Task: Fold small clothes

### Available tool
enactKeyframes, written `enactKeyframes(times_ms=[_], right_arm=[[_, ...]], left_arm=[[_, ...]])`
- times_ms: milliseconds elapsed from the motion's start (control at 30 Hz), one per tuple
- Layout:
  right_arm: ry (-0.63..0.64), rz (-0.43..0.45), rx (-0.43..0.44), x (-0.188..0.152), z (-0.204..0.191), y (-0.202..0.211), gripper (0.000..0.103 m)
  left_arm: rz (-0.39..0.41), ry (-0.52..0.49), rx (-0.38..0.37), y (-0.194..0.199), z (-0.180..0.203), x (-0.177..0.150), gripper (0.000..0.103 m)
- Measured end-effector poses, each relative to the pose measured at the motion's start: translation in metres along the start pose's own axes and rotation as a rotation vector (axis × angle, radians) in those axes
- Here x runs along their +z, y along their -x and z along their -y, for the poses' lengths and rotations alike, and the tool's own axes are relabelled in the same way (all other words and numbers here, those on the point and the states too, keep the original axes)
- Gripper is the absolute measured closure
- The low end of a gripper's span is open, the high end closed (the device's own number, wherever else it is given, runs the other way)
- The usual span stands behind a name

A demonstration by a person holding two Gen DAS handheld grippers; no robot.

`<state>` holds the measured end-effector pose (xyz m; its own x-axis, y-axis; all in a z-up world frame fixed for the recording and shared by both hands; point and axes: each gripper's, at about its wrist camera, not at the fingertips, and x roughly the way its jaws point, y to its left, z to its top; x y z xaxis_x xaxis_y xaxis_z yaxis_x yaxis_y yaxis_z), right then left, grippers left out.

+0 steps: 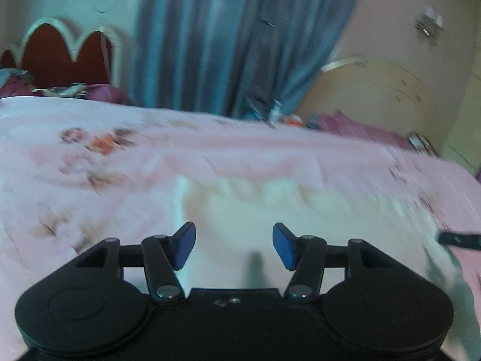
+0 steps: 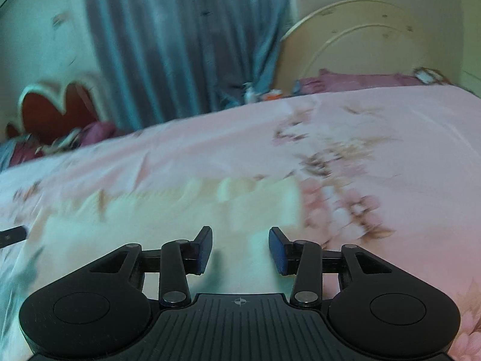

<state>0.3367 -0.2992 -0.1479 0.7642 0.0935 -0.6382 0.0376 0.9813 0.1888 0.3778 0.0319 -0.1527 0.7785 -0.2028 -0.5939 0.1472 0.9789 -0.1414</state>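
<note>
A small white garment (image 1: pixel 270 210) lies flat on the pink floral bedsheet (image 1: pixel 90 156). It also shows in the right wrist view (image 2: pixel 180 207), pale and blurred. My left gripper (image 1: pixel 234 246) is open and empty, just above the garment's near-left part. My right gripper (image 2: pixel 240 251) is open and empty, above the garment's near-right part. The tip of the right gripper (image 1: pixel 460 239) shows at the right edge of the left wrist view. The tip of the left gripper (image 2: pixel 12 236) shows at the left edge of the right wrist view. Both views are motion-blurred.
A blue-grey curtain (image 1: pixel 228 39) hangs behind the bed. A red scalloped headboard (image 1: pixel 63 57) with purple pillows stands at the far left. A beige round headboard (image 1: pixel 375 90) with purple bedding and small clutter (image 1: pixel 279 114) is at the far right.
</note>
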Motion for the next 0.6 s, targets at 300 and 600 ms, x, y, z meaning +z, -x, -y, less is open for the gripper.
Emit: enactKeyframes(times_ms=[300,600], right_arm=[[0.08,-0.061,-0.063,-0.028,-0.004,-0.012,0.061],[0.035,-0.053,0.025,-0.032,-0.024,0.016,0.06]], left_arm=[[-0.043,-0.131,0.04,-0.005,0.014,-0.033,0.043],[-0.054,-0.107,0.032,0.023,0.024,-0.029,0.045]])
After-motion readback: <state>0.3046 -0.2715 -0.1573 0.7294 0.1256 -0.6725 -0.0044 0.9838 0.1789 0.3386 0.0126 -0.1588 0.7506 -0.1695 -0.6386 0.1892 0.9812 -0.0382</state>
